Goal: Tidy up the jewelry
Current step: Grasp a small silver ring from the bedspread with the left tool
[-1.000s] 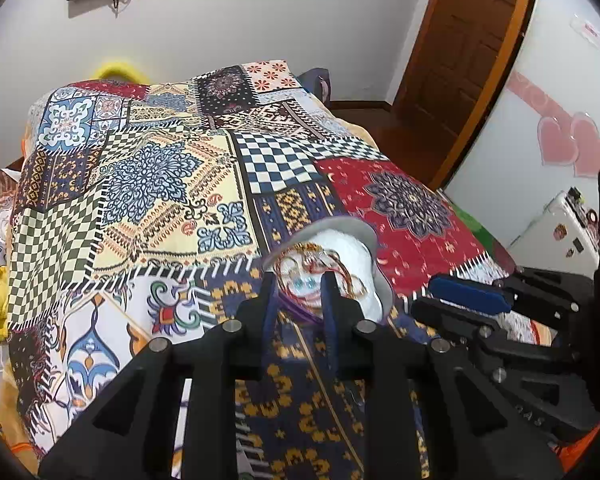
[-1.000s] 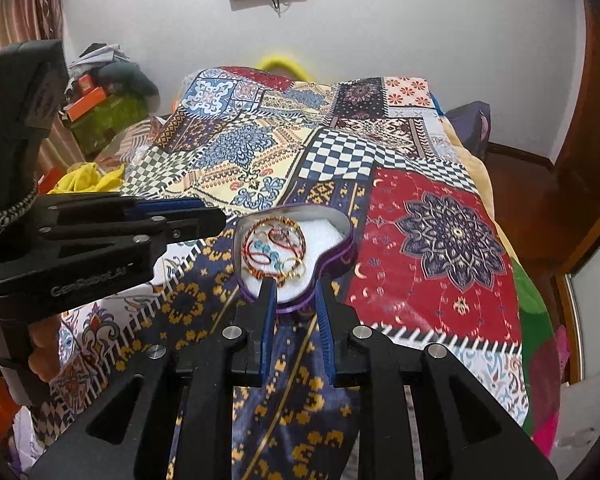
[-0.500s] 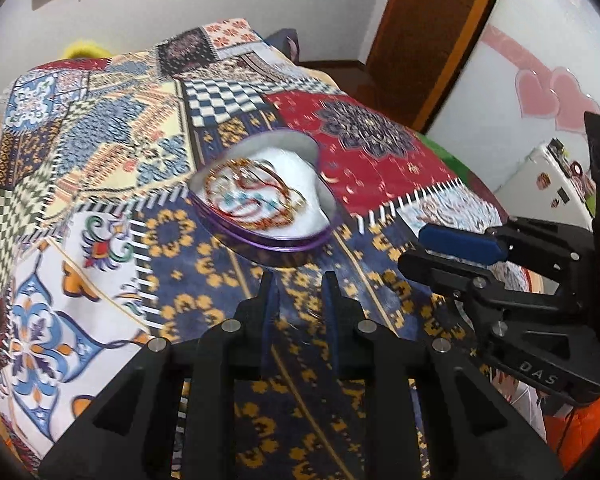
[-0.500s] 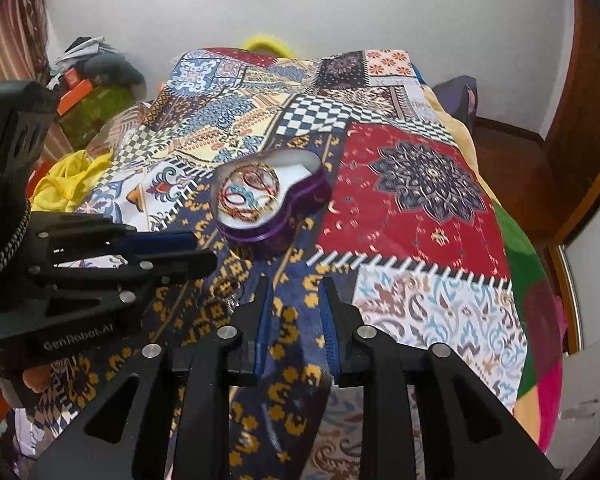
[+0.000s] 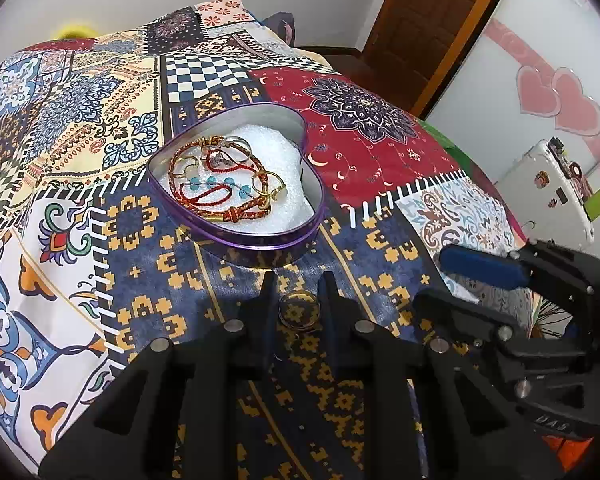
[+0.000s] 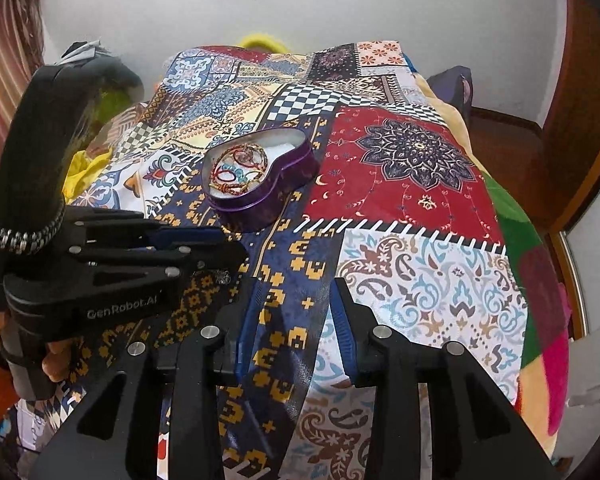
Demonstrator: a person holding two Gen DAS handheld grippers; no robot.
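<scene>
Bright, even light; sharp centre, fisheye-bent edges, dark corners.

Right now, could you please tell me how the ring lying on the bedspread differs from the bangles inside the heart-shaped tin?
The ring lies alone on the blue patterned bedspread, between the fingers of the left gripper; the bangles lie tangled together on white padding inside the heart-shaped tin. The ring is a small plain band; the bangles are wider loops, some red cord with blue beads. Both look gold-toned in part.

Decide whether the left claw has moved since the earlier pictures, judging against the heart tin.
Yes. The left claw has drawn back from the heart tin: earlier its tips reached the tin, now they flank a ring on the quilt.
</scene>
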